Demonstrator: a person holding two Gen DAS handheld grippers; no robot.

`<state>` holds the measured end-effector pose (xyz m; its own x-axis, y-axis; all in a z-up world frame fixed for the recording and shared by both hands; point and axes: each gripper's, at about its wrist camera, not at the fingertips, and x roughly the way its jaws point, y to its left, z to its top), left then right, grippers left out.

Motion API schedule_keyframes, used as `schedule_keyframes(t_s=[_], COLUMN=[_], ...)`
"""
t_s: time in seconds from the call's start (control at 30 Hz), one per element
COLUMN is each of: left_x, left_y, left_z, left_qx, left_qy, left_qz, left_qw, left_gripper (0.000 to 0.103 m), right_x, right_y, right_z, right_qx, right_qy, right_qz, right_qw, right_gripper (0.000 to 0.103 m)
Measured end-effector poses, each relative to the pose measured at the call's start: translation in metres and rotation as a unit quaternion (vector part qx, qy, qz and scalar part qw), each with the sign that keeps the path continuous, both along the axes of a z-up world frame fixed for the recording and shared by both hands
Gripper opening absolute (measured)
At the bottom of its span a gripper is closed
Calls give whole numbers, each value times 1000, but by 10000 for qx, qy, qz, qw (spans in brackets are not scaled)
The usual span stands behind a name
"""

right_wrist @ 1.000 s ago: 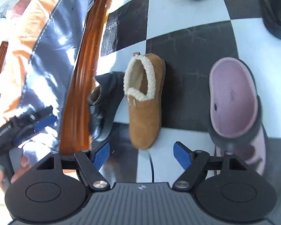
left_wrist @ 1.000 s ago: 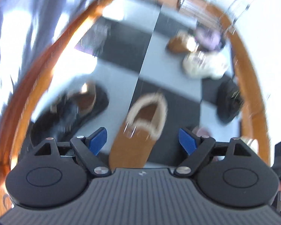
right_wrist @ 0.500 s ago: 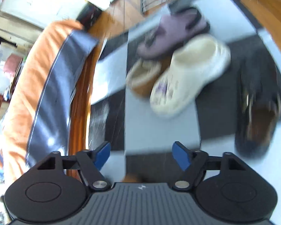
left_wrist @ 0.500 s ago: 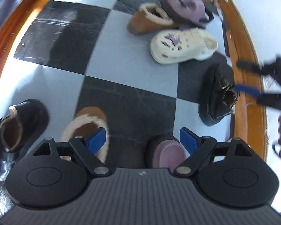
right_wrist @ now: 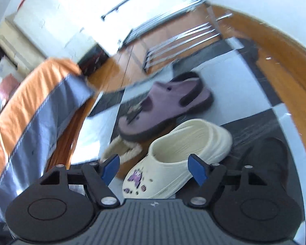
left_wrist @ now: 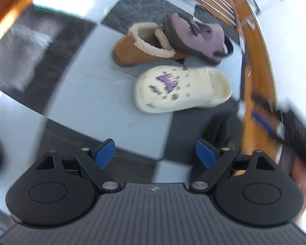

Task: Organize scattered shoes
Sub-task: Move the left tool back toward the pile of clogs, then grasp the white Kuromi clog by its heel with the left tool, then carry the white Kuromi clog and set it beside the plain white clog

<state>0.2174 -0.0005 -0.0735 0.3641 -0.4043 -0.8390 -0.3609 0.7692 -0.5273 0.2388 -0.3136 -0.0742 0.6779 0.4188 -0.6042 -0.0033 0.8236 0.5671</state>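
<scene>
A cream clog (left_wrist: 181,89) lies on the checkered floor ahead of my open, empty left gripper (left_wrist: 155,155). Behind it a tan fleece-lined slipper (left_wrist: 136,49) carries a purple sandal (left_wrist: 195,36) leaning on it. A black shoe (left_wrist: 224,130) lies by the left gripper's right finger. In the right wrist view the cream clog (right_wrist: 185,153) sits between the fingers of my open, empty right gripper (right_wrist: 154,168), close above it. The purple sandal (right_wrist: 163,106) rests on the tan slipper (right_wrist: 122,151) behind. The black shoe (right_wrist: 269,159) lies at right.
A metal shoe rack (right_wrist: 179,40) stands at the back on the wooden floor. A wooden rim (right_wrist: 285,61) borders the tiles at right. An orange and grey cloth (right_wrist: 30,106) hangs at left. The right gripper (left_wrist: 279,126) appears blurred at the left view's right edge.
Both grippers have moved forward toward the far group of shoes. The right gripper has come down over the cream clog. The near slipper and purple clog have left both views.
</scene>
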Motion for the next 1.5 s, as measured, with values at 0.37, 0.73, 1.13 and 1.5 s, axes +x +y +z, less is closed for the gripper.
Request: schedule_keyframes(t_s=[0.37,0.73,1.13,1.5], left_x=[116,124,62,37], left_y=[-100,-114,-74,-92], left_z=[-22,-29,-28,-61], left_qx=[962,1887,2140,3036], left_qy=[359,284,284,-310], left_qz=[-80,-282,-1053,-1359], left_qw=[9947,9812,9707,9425], left_gripper=[81,37,36,15], right_x=[-97,-112,-117,-104], right_y=[-33,-49,-23,0], right_z=[-39,-22,-20,-32], right_qx=[367,-185,-518,-477], right_qy=[640,125,50,262], right_qz=[465,247,421,471], right_qw=[9962,9994,9978,9974], right_gripper=[77,77,79,81])
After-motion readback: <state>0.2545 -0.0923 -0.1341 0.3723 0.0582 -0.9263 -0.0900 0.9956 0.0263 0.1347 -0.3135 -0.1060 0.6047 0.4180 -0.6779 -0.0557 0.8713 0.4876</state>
